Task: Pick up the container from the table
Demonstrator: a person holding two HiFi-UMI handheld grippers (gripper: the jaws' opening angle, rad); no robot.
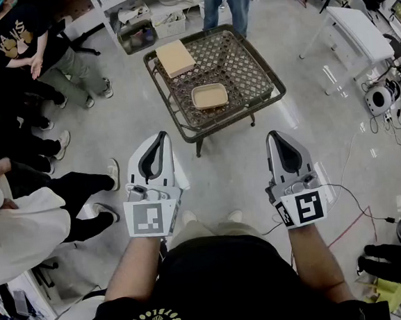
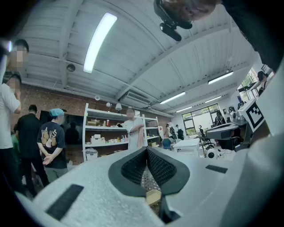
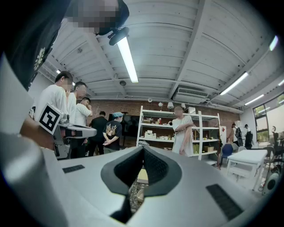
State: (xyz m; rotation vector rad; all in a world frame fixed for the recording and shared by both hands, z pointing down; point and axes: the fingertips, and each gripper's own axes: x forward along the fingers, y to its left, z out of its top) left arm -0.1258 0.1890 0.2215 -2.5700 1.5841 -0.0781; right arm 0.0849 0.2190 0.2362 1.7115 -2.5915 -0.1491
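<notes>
Left tongs (image 1: 161, 136) and right tongs (image 1: 273, 136) were both together, empty. Container (image 1: 209, 96) sat upper centre on table (image 1: 248, 68), well apart. Suggest opening early and straddling one rim squarely.

The container (image 1: 209, 96) is a shallow tan tray kinda thing, rectangular with rounded corners and an open top. It's sitting flat and upright on the lattice-top bench (image 1: 244, 61), upper middle of the frame, toward the bench's lower edge.

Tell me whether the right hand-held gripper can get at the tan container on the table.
Probably yes: nothing stands between the right hand-held gripper and the container, though its jaws are shut.
</notes>
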